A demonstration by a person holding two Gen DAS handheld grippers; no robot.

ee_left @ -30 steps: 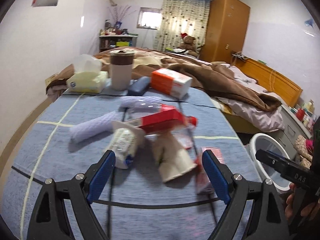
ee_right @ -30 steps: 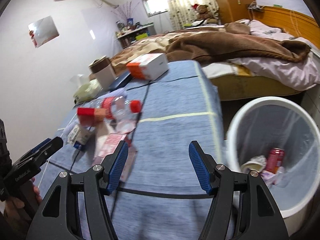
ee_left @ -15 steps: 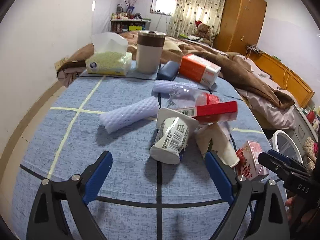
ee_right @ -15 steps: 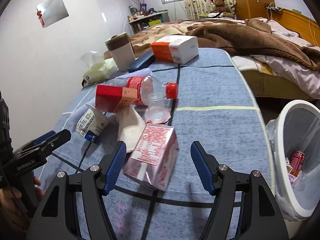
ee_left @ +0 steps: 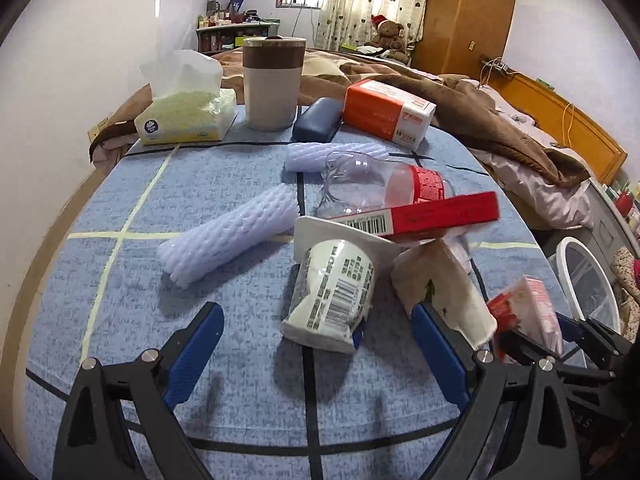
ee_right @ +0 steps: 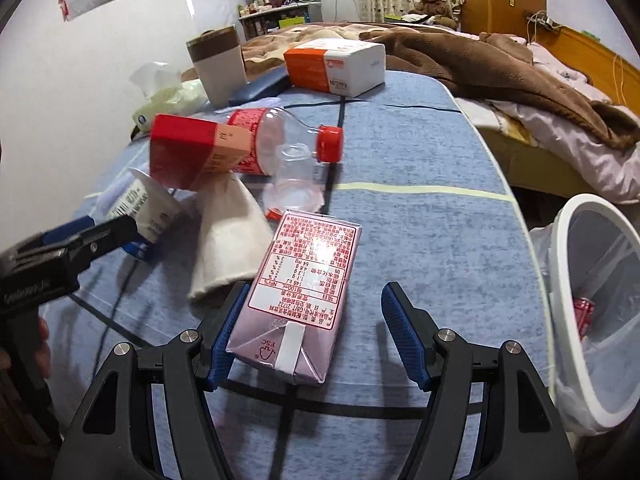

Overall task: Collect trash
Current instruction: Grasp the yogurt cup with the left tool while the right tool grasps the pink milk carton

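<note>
A blue checked cloth (ee_left: 240, 168) covers the table and carries the litter. At left, a white foam-net sleeve (ee_left: 230, 236) lies on its side, apart from the tools. The left gripper (ee_left: 316, 328) has just been widening its jaws; they stand far apart and grip nothing, and a toppled white yoghurt cup with a barcode (ee_left: 334, 290) lies between the blue fingertips (ee_left: 200, 340), nearer the right-hand one, touching neither. Just beside it lies a flattened white paper cup (ee_right: 230, 236), under a red carton (ee_right: 192, 152) and a clear plastic bottle with a red cap (ee_right: 280, 144). The right gripper (ee_right: 314, 320) has also just been opening; a pink drink carton (ee_right: 308, 280) lies flat between its jaws, against the left pad, clear of the right. Rightmost, beyond the table edge, stands a white bin lined with clear plastic (ee_right: 592, 240).
</note>
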